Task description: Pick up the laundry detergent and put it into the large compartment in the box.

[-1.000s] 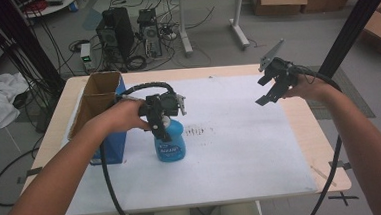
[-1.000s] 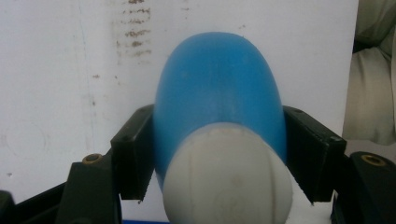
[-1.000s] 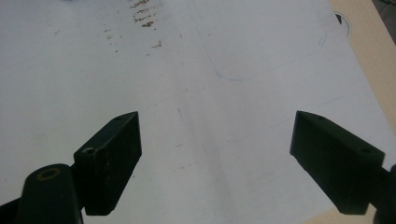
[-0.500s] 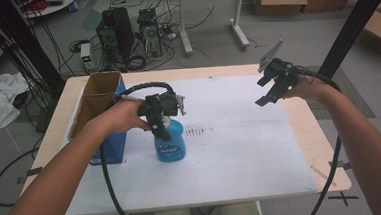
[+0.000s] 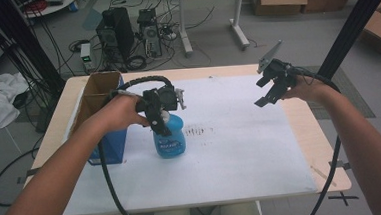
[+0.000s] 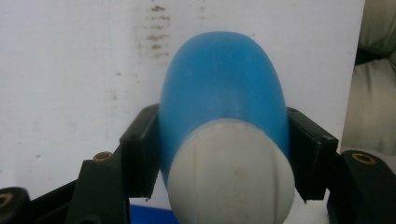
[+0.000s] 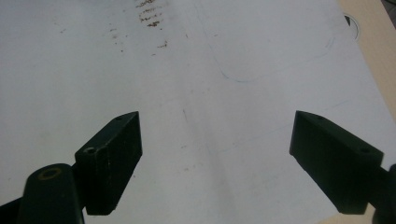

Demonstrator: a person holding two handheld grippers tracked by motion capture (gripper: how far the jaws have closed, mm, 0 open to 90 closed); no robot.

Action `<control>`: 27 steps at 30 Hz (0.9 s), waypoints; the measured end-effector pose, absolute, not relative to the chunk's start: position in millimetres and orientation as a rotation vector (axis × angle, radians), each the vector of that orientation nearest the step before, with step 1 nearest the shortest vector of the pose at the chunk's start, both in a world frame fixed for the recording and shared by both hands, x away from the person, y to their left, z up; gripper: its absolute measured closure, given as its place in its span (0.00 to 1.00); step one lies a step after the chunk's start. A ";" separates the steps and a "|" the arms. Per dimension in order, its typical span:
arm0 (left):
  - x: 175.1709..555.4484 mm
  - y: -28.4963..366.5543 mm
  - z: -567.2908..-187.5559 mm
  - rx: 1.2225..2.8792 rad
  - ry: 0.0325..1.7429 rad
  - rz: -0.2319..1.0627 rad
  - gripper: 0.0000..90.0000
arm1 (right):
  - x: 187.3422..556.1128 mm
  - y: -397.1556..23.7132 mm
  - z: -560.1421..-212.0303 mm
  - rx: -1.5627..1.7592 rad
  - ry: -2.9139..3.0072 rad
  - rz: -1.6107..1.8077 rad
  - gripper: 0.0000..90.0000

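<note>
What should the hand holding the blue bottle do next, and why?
Probably lift the blue bottle a bit higher and carry it toward the cardboard box beside it. The left gripper is shut on the bottle's neck, just under its white cap, so the hold looks firm. The right gripper waits open.

The left gripper view looks down along a blue bottle (image 6: pixel 223 88) with a white ribbed cap (image 6: pixel 231 172) nearest the camera. The left gripper (image 6: pixel 223 154) has just closed its two black jaws on the bottle's upper body, one pressing each side just below the cap. Beneath lies a white sheet (image 6: pixel 70 70) with brown smudges (image 6: pixel 152 32).
</note>
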State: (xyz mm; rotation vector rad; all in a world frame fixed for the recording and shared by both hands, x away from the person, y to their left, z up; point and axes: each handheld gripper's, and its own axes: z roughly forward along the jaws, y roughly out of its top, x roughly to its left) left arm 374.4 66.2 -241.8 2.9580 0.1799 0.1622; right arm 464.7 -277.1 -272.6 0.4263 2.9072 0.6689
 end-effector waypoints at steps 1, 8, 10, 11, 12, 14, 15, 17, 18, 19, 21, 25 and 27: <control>373.9 66.4 -235.9 2.949 0.214 0.169 0.42 | 464.4 -277.2 -272.5 0.425 2.906 0.675 0.19; 374.8 71.8 -193.7 2.869 0.543 0.194 0.43 | 460.3 -277.3 -269.7 0.415 2.901 0.682 0.19; 375.3 74.0 -182.1 2.859 0.635 0.215 0.43 | 458.8 -277.3 -268.8 0.407 2.898 0.684 0.19; 375.2 74.7 -176.5 2.855 0.687 0.226 0.43 | 458.1 -277.4 -268.3 0.409 2.898 0.686 0.19; 374.8 75.4 -170.9 2.852 0.727 0.246 0.43 | 457.4 -277.5 -267.8 0.405 2.897 0.685 0.19; 373.1 76.7 -159.1 2.843 0.790 0.290 0.43 | 456.3 -277.9 -266.4 0.404 2.894 0.684 0.19; 372.5 77.9 -152.7 2.835 0.824 0.305 0.43 | 455.8 -278.3 -265.7 0.407 2.892 0.692 0.19; 371.6 81.6 -139.2 2.807 0.904 0.329 0.43 | 455.4 -279.1 -264.3 0.406 2.887 0.700 0.19; 371.7 84.5 -132.0 2.783 0.946 0.335 0.43 | 455.1 -279.3 -263.7 0.404 2.887 0.698 0.19; 371.9 87.8 -124.6 2.761 0.983 0.339 0.43 | 454.8 -279.2 -263.0 0.402 2.885 0.697 0.19; 371.6 94.9 -110.6 2.713 1.054 0.355 0.43 | 454.0 -278.7 -261.6 0.397 2.882 0.704 0.19; 369.5 109.4 -85.2 2.619 1.179 0.398 0.43 | 453.4 -275.6 -259.5 0.377 2.882 0.696 0.19; 368.5 116.8 -74.2 2.571 1.249 0.422 0.43 | 453.0 -273.6 -258.2 0.363 2.884 0.699 0.19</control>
